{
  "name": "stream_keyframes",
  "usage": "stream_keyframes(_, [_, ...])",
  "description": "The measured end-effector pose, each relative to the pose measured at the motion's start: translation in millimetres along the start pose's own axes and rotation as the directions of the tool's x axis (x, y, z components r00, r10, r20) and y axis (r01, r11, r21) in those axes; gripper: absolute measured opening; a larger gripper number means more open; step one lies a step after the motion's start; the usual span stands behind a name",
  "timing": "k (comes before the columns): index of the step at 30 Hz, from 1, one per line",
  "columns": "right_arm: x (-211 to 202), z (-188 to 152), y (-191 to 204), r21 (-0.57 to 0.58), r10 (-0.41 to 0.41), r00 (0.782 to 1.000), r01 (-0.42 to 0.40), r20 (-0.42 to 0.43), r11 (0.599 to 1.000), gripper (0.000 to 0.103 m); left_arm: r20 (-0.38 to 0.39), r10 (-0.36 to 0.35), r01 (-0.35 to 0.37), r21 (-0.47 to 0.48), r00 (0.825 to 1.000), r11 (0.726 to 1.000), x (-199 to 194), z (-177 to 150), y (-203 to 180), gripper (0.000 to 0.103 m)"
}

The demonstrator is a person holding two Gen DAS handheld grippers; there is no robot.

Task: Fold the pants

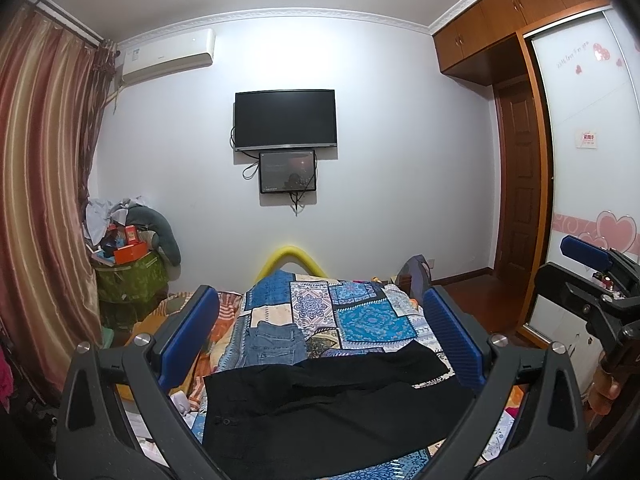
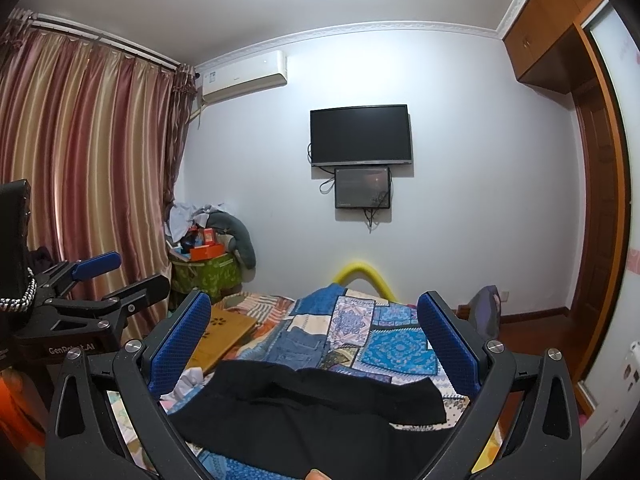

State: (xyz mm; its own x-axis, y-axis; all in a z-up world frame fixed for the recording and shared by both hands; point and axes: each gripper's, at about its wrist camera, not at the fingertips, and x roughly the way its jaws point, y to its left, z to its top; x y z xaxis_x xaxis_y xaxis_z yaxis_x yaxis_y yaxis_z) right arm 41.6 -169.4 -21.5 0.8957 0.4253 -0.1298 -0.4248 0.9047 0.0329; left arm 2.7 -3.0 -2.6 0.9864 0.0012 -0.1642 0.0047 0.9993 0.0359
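Both pairs of fingers stand wide apart and hold nothing. On the left gripper (image 1: pixel 320 336) the blue pads (image 1: pixel 188 336) frame the bed from above, and the right gripper (image 2: pixel 316 336) shows the same wide gap between its blue pads (image 2: pixel 448 340). Each gripper is also seen from the side in the other view: the right one at the right edge of the left wrist view, the left one at the left edge of the right wrist view, both raised above the bed and not touching any cloth.

Black pants (image 1: pixel 320 400) lie spread on the bed (image 1: pixel 372 320), close below both grippers. They are unfolded, with the waist toward the left, where a button shows in the left wrist view, and the legs reaching to the right. The upper leg lies a little wrinkled over the lower one. Just behind the black pants, folded blue jeans (image 1: pixel 276 344) rest on the patchwork bedcover, touching or almost touching the black cloth.

On the far wall hangs a dark television (image 1: pixel 285 119) with a smaller screen (image 1: pixel 287 172) directly under it. An air conditioner (image 1: pixel 168 56) is mounted high on the left, beside striped curtains (image 1: pixel 44 184). A wooden wardrobe (image 1: pixel 516 12) fills the right side
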Motion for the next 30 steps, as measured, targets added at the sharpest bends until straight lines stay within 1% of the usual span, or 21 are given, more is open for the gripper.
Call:
stream_keyframes(12, [1.7, -0.5, -0.9, 0.008, 0.005, 1.0, -0.005, -0.008, 1.0, 0.103, 0.0, -0.009, 0.009, -0.004, 1.0, 1.0, 4.5, 0.7, -1.3, 0.103])
stream_keyframes(19, [10.0, -3.9, -5.0, 0.01, -0.003, 1.0, 0.003, -0.021, 1.0, 0.103, -0.016, 0.001, -0.001, -0.004, 1.0, 1.0, 18.1, -2.4, 3.7, 0.103])
stream_keyframes(21, [19.4, -8.8, -8.9, 0.009, -0.012, 0.999, 0.013, -0.038, 1.0, 0.103, -0.016, 0.026, -0.026, -0.003, 1.0, 1.0, 28.4, -6.2, 9.4, 0.103])
stream_keyframes(25, [40.2, -20.2, -20.7, 0.023, -0.006, 0.998, 0.008, -0.064, 1.0, 0.103, -0.03, 0.071, -0.072, -0.017, 0.997, 0.997, 54.1, -13.5, 27.4, 0.103])
stream_keyframes(26, [43.2, -21.8, -21.9, 0.025, -0.005, 0.998, 0.007, -0.068, 1.0, 0.103, -0.042, 0.09, -0.091, -0.024, 0.995, 0.996, 64.5, -16.2, 33.9, 0.103])
stream_keyframes(29, [63.4, -29.0, -31.8, 0.044, 0.008, 0.995, -0.004, -0.097, 0.999, 0.103, -0.088, 0.106, -0.11, -0.047, 0.99, 0.993, 95.7, -24.3, 54.0, 0.103])
stream_keyframes(30, [70.8, -31.8, -35.7, 0.051, 0.011, 0.994, -0.005, -0.107, 0.999, 0.103, -0.11, 0.121, -0.127, -0.051, 0.987, 0.991, 108.9, -27.3, 62.1, 0.103])
